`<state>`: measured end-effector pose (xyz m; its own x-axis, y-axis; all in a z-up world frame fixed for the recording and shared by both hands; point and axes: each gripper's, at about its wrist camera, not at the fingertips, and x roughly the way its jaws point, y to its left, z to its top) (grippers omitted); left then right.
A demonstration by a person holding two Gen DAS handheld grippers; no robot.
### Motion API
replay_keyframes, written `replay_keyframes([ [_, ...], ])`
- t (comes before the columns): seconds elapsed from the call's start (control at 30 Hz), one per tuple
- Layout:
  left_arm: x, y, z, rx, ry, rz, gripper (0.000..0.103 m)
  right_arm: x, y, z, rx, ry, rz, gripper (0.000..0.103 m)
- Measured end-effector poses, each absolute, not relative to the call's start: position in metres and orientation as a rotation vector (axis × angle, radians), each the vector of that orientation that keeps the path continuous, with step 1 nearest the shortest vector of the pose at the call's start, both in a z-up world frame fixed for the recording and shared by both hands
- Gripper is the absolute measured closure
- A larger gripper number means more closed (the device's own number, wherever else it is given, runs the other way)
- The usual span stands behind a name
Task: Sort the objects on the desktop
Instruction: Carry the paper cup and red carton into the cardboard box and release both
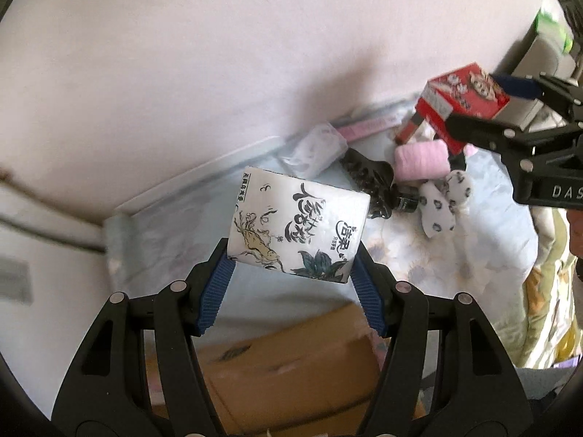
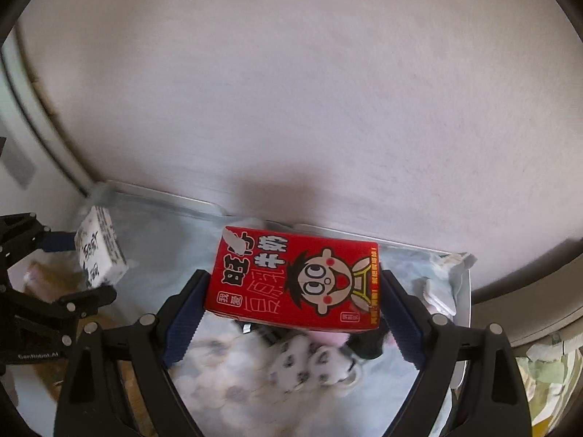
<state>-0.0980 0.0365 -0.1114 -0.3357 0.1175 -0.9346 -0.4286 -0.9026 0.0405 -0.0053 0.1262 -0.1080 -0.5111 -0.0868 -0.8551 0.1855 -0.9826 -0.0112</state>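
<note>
The white tissue pack (image 1: 297,224), printed with black calligraphy and a fish-and-leaf drawing, is off the surface, pinched at its near end between the blue ribbed pads of the left hand-held gripper (image 1: 291,266). It hangs above the near left corner of a surface covered in pale blue floral cloth (image 1: 455,247), whose back edge meets a pinkish-white wall (image 1: 218,54). Below the pack, past the cloth's near edge, lies a brown cardboard box (image 1: 291,357).

The red milk carton (image 2: 295,276), with a cartoon face and white characters on its top side, is likewise lifted, clamped by its two short ends in the right hand-held gripper (image 2: 293,291), whose jaws stand wide around it. In the left wrist view that carton shows toward the back right of the cloth, raised above the other things.

On the cloth beneath the carton lie a rolled pink towel (image 1: 421,162), a white soft toy with dark spots (image 1: 442,204), a black crumpled item (image 1: 370,178) and a small dark bottle (image 1: 406,202) just beside it. A clear plastic packet (image 1: 315,149) rests near the back edge, close to the wall, next to a pink strip (image 1: 368,127) along that edge. At the cloth's right side a floral yellow-green fabric (image 1: 546,309) hangs down.
</note>
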Motion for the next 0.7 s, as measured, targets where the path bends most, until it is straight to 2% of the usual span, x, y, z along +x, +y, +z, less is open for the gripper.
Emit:
replay_keyframes([
  [0.1, -0.087, 0.017, -0.111, -1.550, 0.351, 2.355, 0.043, 0.014, 0.111, -0.086, 1.418, 0.156, -2.556, 0.015],
  [0.17, -0.068, -0.005, -0.099, -1.548, 0.304, 2.396, 0.042, 0.012, 0.082, -0.104, 1.393, 0.160, -2.522, 0.015],
  [0.33, -0.020, -0.058, -0.081, -1.579, 0.244, 2.525, 0.042, 0.036, 0.027, -0.108, 1.332, 0.215, -2.401, 0.015],
  [0.57, 0.030, -0.122, -0.094, -1.712, 0.142, 2.599, 0.042, 0.080, -0.040, -0.133, 1.323, 0.263, -2.212, 0.015],
  [0.7, 0.043, -0.143, -0.120, -1.786, 0.060, 2.591, 0.042, 0.098, -0.067, -0.162, 1.369, 0.316, -2.125, 0.015],
])
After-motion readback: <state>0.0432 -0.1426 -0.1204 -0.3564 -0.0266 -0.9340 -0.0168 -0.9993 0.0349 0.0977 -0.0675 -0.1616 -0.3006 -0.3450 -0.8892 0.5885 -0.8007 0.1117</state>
